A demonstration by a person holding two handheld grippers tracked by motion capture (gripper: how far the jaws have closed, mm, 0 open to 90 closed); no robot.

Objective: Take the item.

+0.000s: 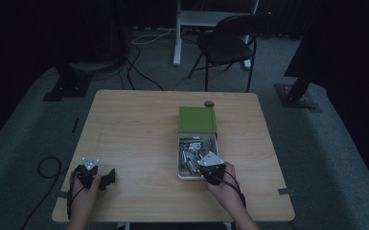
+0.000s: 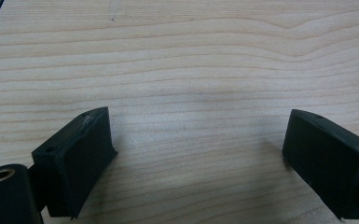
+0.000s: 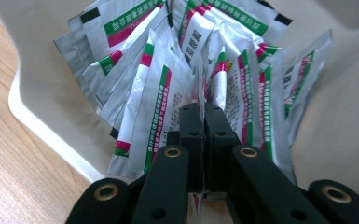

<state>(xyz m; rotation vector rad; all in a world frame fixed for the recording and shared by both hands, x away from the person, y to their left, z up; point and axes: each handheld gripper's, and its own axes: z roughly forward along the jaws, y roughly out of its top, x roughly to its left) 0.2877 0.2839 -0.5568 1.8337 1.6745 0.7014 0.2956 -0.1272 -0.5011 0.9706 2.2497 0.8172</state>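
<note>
A white box with its green lid lying just behind it holds several silver sachets printed with green and pink bands. My right gripper reaches into the near end of the box. In the right gripper view the gripper is shut on the thin edge of one sachet, with the other sachets fanned around it. My left gripper rests low at the table's near left. Its jaws stand wide apart in the left gripper view, with nothing but bare wood between them.
The light wooden table has a small dark round object at its far edge behind the lid. A black chair and a white desk leg stand beyond the table. Cables run across the floor.
</note>
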